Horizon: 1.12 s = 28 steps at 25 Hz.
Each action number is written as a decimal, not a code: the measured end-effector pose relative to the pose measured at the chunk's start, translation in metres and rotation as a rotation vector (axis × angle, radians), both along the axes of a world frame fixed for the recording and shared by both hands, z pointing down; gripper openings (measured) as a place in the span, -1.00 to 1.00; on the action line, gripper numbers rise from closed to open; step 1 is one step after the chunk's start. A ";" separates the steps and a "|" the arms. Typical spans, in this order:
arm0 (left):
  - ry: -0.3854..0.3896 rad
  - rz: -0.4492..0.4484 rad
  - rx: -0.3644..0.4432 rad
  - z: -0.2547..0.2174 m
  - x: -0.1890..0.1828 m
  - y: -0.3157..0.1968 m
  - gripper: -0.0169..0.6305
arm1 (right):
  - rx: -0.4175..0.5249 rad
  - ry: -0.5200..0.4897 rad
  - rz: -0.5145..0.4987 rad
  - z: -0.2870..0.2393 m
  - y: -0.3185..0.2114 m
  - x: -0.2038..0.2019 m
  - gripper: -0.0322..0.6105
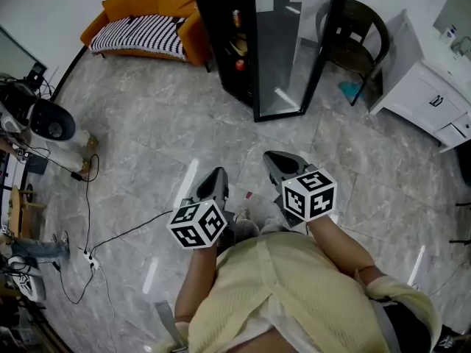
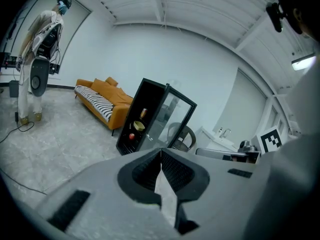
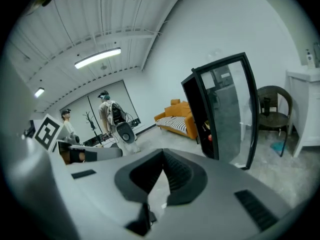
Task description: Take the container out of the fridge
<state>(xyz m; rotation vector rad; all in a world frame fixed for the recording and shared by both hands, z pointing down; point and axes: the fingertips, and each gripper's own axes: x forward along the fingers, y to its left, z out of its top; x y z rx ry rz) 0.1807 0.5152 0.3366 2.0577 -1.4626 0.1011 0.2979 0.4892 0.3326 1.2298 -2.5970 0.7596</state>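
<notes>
The black fridge (image 1: 224,43) stands at the far side of the floor, its glass door (image 1: 294,50) swung open. On its shelves I see a yellow container (image 1: 238,45), with a can (image 1: 236,17) above it and a red item (image 1: 240,65) below. The left gripper view shows the same yellow container (image 2: 138,126) inside the fridge (image 2: 131,115). My left gripper (image 1: 215,176) and right gripper (image 1: 274,159) are held low and close to my body, well short of the fridge. Both are shut with nothing between the jaws, as seen for the left gripper (image 2: 161,152) and the right gripper (image 3: 163,154).
An orange sofa (image 1: 147,17) with a striped cushion stands left of the fridge. A dark chair (image 1: 362,28) and a white cabinet (image 1: 423,87) are to its right. Cables (image 1: 88,219) and a white machine (image 1: 51,127) lie at the left. Two people (image 3: 111,115) stand far off.
</notes>
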 end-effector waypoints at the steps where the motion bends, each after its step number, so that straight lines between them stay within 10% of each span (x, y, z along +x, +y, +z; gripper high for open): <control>1: -0.002 0.000 -0.002 0.001 0.000 0.001 -0.87 | -0.006 -0.004 -0.006 0.001 0.001 -0.001 -0.81; 28: -0.065 0.031 -0.024 0.015 -0.066 -0.099 -0.87 | -0.082 0.084 -0.008 0.028 -0.093 -0.063 -0.81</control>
